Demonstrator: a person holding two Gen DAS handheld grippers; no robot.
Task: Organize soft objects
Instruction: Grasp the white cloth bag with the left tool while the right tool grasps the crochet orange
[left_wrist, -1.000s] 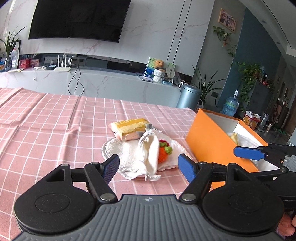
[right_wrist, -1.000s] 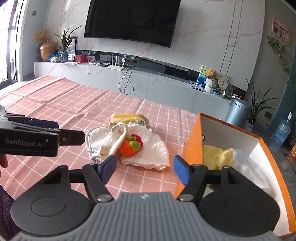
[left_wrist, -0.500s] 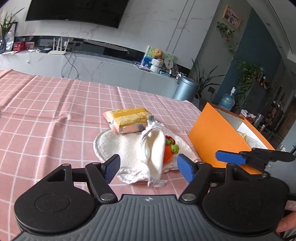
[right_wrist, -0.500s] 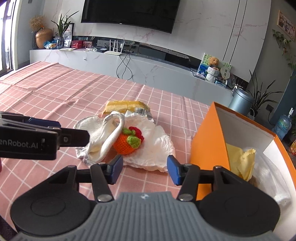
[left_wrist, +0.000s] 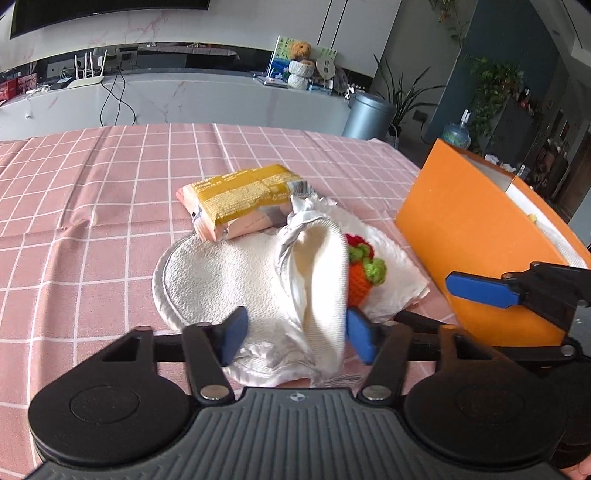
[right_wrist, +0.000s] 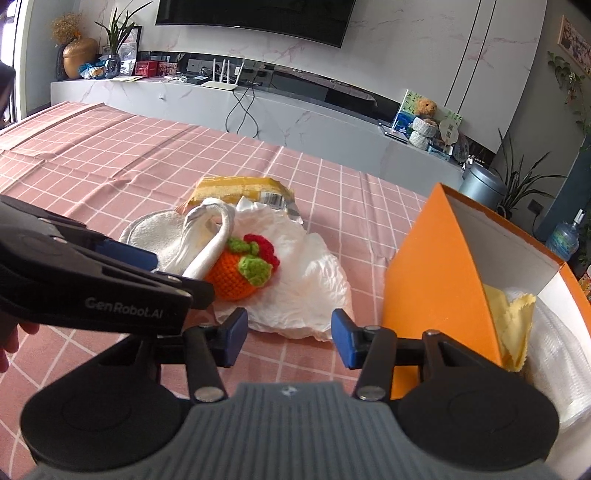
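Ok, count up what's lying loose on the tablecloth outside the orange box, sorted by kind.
Terry cloth: 1
Paper napkin: 1
Crocheted toy: 1
Yellow packet: 1
Total: 4

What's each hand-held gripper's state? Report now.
Left hand-held gripper: open, jaws just closing around the white cloth, not yet gripping.
Right hand-held gripper: open, jaws just narrowed, nothing between them.
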